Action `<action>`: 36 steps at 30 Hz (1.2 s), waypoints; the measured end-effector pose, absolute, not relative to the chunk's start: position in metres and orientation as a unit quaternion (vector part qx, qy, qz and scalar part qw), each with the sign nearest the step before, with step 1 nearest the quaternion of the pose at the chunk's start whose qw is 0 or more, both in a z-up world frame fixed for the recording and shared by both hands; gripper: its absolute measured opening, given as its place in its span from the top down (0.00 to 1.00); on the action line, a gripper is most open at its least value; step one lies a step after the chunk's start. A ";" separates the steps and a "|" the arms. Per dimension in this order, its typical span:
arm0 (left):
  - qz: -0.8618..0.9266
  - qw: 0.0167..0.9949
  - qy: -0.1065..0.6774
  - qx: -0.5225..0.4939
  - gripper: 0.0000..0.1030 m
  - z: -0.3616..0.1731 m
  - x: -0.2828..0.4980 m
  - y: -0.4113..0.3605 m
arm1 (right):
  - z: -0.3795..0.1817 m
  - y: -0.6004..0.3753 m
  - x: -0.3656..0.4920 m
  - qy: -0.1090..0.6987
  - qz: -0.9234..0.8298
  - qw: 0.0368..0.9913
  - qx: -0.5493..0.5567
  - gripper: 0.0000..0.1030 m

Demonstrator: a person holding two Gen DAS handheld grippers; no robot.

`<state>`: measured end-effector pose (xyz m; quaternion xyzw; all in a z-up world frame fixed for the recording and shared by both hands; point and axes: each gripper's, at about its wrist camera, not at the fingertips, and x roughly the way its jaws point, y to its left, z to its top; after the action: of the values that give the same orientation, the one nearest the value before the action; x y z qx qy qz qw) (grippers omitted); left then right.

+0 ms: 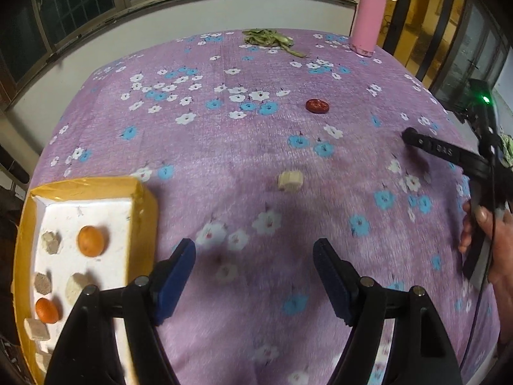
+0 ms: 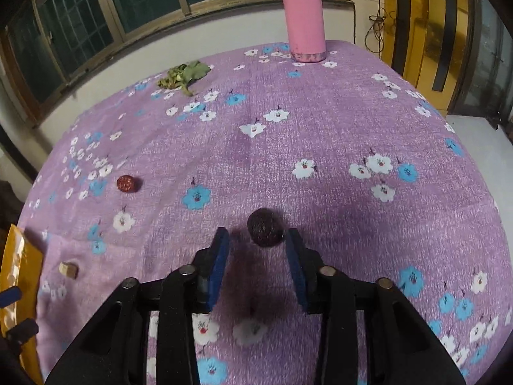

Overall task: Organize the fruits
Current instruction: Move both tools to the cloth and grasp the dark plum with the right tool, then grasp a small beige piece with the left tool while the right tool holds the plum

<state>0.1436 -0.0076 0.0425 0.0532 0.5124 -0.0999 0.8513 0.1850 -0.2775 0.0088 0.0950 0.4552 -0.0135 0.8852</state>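
Right now the right gripper [image 2: 256,240] has its blue padded fingers apart, flanking a dark, bumpy round fruit [image 2: 264,227] on the fuzzy floral tabletop [image 2: 320,147]; left gripper [image 1: 255,250] fingers spread wide, empty.

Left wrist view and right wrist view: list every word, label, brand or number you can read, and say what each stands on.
"DAS": pale letters on the black finger of the right gripper, seen in the left wrist view; blurred, so uncertain.
Pink bottle: no readable label.
Yellow box: no print visible.
Right wrist view: no text.
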 end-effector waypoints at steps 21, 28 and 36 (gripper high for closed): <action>-0.130 0.854 0.504 -0.006 0.77 0.020 0.187 -0.031 | 0.020 -0.274 0.146 0.438 0.022 0.891 0.116 0.79; -0.154 0.855 0.495 -0.005 0.77 0.033 0.154 -0.025 | 0.036 -0.260 0.115 0.423 0.039 0.900 0.100 0.79; -0.171 0.850 0.498 -0.013 0.77 0.041 0.123 -0.013 | 0.046 -0.247 0.087 0.417 0.028 0.906 0.066 0.79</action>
<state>0.1231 -0.0126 0.0407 -0.0134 0.4981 -0.1711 0.8500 0.0868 -0.2468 0.0458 0.0660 0.4175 0.0277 0.9059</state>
